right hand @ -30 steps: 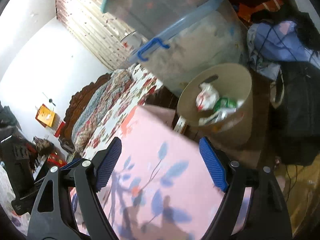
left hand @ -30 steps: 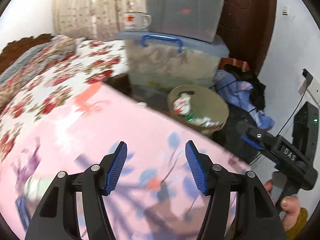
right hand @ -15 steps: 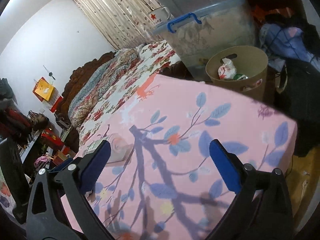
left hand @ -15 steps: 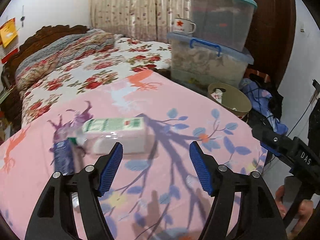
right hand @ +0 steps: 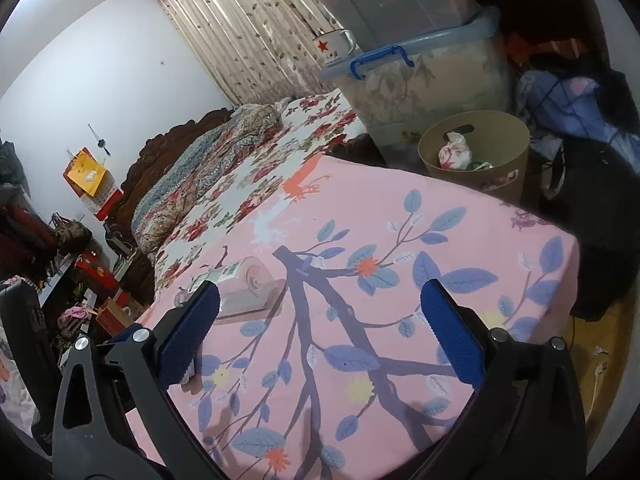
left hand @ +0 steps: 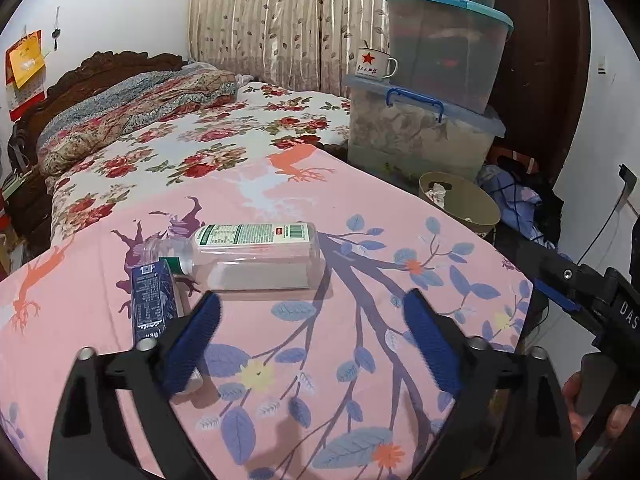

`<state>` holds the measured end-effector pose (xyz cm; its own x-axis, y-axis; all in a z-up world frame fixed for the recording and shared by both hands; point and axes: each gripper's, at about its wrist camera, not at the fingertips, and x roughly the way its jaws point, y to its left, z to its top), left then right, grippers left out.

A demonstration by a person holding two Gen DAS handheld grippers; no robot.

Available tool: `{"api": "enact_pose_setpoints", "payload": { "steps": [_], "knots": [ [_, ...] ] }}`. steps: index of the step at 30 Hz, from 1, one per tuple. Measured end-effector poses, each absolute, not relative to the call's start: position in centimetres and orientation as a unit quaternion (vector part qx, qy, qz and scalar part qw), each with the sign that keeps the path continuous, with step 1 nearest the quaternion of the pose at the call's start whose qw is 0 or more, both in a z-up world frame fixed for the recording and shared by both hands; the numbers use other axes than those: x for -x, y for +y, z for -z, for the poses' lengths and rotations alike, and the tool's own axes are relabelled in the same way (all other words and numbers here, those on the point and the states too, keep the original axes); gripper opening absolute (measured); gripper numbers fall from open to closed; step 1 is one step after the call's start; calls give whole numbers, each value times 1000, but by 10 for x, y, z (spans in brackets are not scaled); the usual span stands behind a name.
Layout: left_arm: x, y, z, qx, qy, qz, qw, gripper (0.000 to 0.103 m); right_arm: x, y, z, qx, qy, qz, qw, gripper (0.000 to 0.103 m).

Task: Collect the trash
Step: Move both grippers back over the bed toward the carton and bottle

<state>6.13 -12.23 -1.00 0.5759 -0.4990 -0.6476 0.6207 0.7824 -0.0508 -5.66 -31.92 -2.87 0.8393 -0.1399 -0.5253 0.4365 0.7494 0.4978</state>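
Reading "DAS" on right tool (left hand: 624,312); both tools spread, left tool (left hand: 312,336) now nearer clear green-labelled plastic bottle (left hand: 256,256) & blue carton (left hand: 154,300); label text illegible.

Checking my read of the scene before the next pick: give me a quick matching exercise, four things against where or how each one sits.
Things:
1. clear bottle
2. blue carton
3. bin
4. star mug

Places or states:
A. on the floor past the pink sheet's far edge, wrappers inside
B. on a storage box lid
C. lying on its side, green label up
D. beside the bottle's cap end, near the left gripper

Pairs: 1-C, 2-D, 3-A, 4-B
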Motion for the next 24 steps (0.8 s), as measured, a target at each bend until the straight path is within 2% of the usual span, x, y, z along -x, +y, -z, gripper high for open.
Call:
{"api": "enact_pose_setpoints", "payload": {
  "steps": [2, 18, 24],
  "knots": [
    [-61, -123, 10, -90, 336, 319, 881, 95, 58, -321, 30, -321, 234, 168, 902, 100],
    [-60, -125, 12, -64, 379, 335, 860, 94, 66, -329, 38, -344, 232, 168, 894, 100],
    [-52, -119, 4, -72, 354, 324, 874, 94, 65, -327, 49, -346, 254, 160, 889, 100]
  ]
}}
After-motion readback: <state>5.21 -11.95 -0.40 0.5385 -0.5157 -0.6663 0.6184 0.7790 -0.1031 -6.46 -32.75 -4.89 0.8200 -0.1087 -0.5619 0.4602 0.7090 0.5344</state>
